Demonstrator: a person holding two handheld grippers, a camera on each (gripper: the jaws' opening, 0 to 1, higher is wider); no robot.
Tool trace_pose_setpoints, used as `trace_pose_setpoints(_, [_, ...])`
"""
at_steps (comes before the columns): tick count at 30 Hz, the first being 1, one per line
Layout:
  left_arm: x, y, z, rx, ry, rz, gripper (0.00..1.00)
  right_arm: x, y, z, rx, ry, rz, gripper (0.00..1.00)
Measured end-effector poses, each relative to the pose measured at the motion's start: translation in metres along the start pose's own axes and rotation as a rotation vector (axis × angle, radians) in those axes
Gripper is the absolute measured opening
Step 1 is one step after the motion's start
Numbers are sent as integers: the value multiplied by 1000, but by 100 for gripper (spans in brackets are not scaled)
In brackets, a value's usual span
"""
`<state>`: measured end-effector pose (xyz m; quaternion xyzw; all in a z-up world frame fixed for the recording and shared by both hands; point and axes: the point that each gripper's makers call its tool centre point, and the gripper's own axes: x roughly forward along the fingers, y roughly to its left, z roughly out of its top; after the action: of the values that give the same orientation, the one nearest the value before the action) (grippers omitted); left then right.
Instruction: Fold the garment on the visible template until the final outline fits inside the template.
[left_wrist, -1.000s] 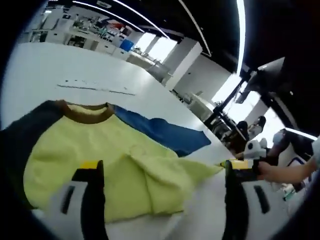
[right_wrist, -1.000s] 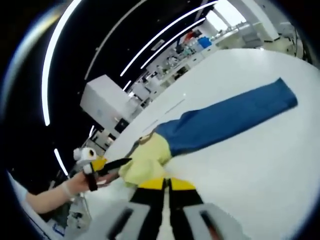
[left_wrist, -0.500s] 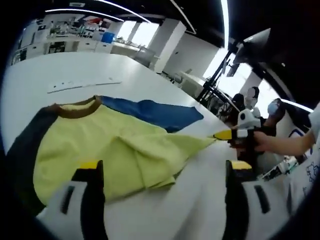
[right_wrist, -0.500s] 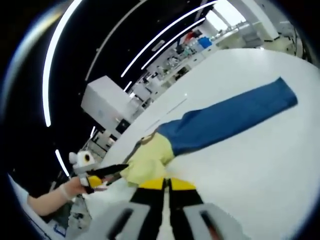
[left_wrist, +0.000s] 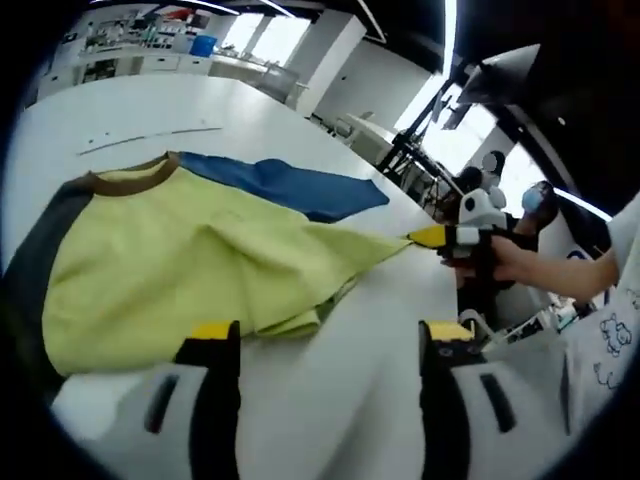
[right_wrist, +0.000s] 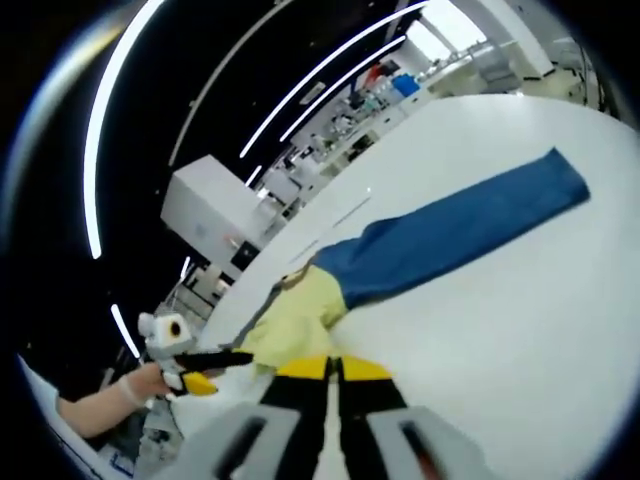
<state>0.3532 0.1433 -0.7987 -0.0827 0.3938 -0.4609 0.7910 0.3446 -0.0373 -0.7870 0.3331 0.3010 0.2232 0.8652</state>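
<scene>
A yellow shirt (left_wrist: 170, 270) with a brown collar (left_wrist: 125, 180), a dark sleeve (left_wrist: 35, 265) and a blue sleeve (left_wrist: 290, 188) lies spread on the white table (left_wrist: 340, 400). In the left gripper view my left gripper (left_wrist: 330, 335) hangs open over the table just short of the shirt's hem, nothing between its fingers. My right gripper (left_wrist: 440, 237) comes in from the right, shut on a stretched corner of the hem. In the right gripper view the right gripper (right_wrist: 330, 368) is shut on yellow cloth (right_wrist: 295, 320), the blue sleeve (right_wrist: 450, 235) runs off to the right, and the left gripper (right_wrist: 200, 372) shows at the left.
A thin template line (left_wrist: 150, 137) runs across the table beyond the collar, and the template line (right_wrist: 340, 212) shows again past the shirt. A person's hand (left_wrist: 510, 262) holds the right gripper. Desks and stands crowd the room behind.
The right gripper has drawn the hem corner outward, flattening the fold in the yellow cloth. The left gripper's jaws have narrowed somewhat and it has backed away from the shirt.
</scene>
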Motion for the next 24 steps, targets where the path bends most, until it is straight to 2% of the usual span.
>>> trace_pose_setpoints(10, [3,11,5,-84,-37,56,37,-3,-5,-1,7,-2,-4,0])
trace_pose_setpoints(16, [1,24,17,-151,-98,92,3,-2,-6,0,12,-3,-4,0])
trace_pose_setpoints(17, [0,24,20,-167,-114,91,0,-2,-5,0,12,-3,-4,0])
trace_pose_setpoints(18, [0,25,23,-191,-131,97,0,-2,-5,0,12,-4,-4,0])
trace_pose_setpoints(24, [-4,14,39,-197,-168,59,0,-2,-4,1,12,-5,-3,0])
